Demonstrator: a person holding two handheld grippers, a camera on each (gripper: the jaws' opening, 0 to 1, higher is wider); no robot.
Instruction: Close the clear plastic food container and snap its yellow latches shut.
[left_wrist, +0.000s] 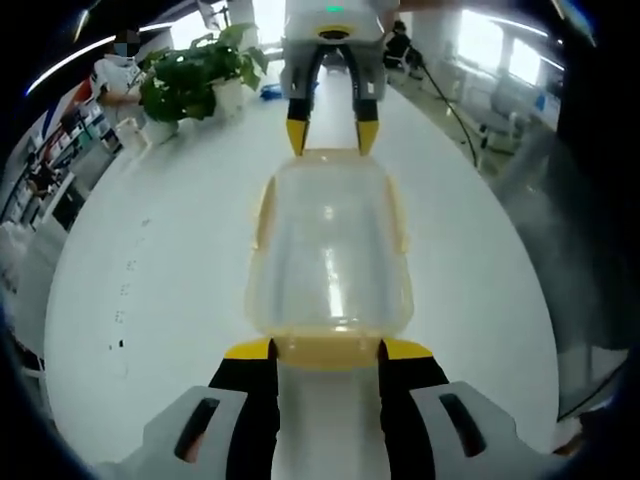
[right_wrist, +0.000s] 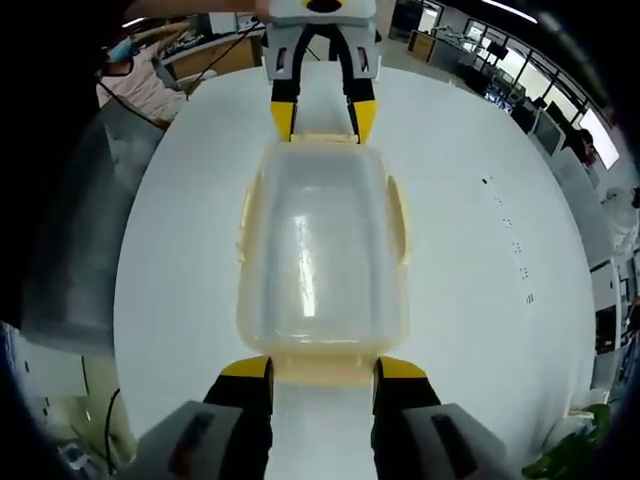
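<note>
The clear plastic food container (left_wrist: 328, 250) (right_wrist: 318, 250) lies lengthwise on the white table, with its clear lid on top. Pale yellow side latches (left_wrist: 263, 215) (right_wrist: 398, 222) stand slightly out from its long walls. My left gripper (left_wrist: 327, 350) (right_wrist: 323, 118) is open at one short end, and the yellow end latch (left_wrist: 327, 352) lies between its yellow tips. At the opposite short end my right gripper (right_wrist: 322, 368) (left_wrist: 332, 138) is open too, its tips either side of that end's latch (right_wrist: 322, 368). I cannot tell whether any latch is snapped down.
The round white table (left_wrist: 150, 300) (right_wrist: 470, 300) spreads wide around the container, with a few small dark specks. A potted plant (left_wrist: 195, 80) stands at its far edge, with a person (left_wrist: 115, 75) behind it. Grey fabric (right_wrist: 80, 230) hangs beside the table.
</note>
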